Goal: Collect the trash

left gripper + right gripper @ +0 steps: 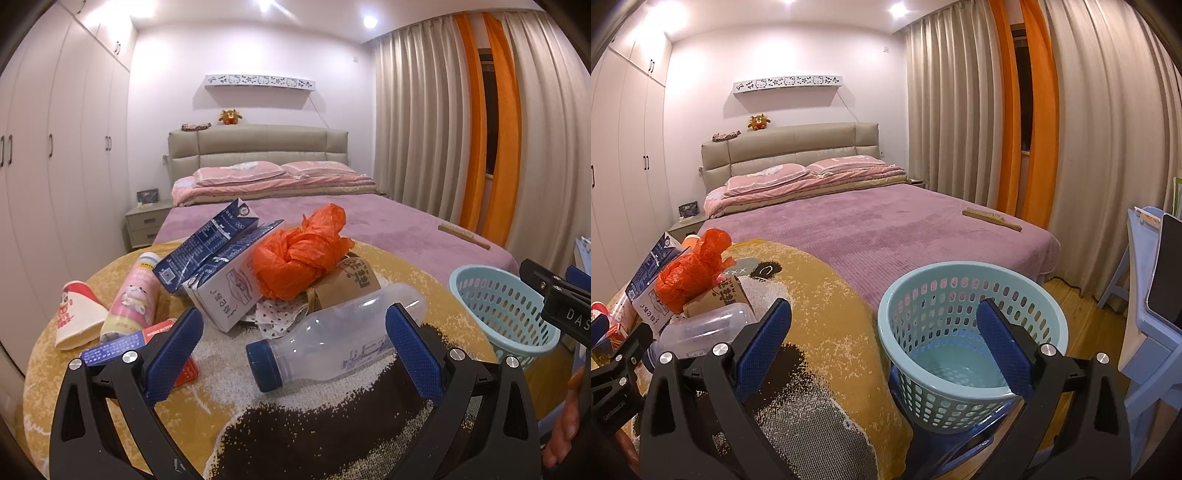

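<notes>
Your left tool (293,345) is spread wide, its fingers on both sides of the clear plastic bottle (332,341) but not touching it. This bottle lies on its side on the yellow blanket (229,402) (blue cap toward you). Just behind the bottle are the milk carton (221,284), the orange plastic bag (303,258) and a brown paper cup (351,282). Your right tool (884,345) is also released and holds nothing; the light blue basket (964,398), well right of the bottle, is before it.
</notes>
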Available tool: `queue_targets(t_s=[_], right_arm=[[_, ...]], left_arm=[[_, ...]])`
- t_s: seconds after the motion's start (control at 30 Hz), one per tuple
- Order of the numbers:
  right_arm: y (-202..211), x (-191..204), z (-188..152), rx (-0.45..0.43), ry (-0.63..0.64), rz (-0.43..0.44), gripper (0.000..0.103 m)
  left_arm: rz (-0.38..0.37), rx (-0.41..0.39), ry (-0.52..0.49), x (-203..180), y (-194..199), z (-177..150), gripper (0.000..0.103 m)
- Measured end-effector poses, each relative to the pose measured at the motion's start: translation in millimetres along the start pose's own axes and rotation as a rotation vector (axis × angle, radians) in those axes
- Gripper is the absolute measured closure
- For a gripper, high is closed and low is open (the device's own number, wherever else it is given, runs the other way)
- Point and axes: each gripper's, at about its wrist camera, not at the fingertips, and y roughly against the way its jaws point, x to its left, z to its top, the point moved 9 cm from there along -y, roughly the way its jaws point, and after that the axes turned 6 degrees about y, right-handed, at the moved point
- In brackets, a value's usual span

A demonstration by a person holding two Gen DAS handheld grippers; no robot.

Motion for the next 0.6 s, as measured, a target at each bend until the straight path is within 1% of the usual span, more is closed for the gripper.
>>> queue_targets(t_s=[0.6], right_arm=[[-0.9,1.8,-0.1,0.001,-0.002,0.022,0.007]], left_arm=[[-0.001,0.004,0.002,-0.3,-0.1,-1.2,0.007]])
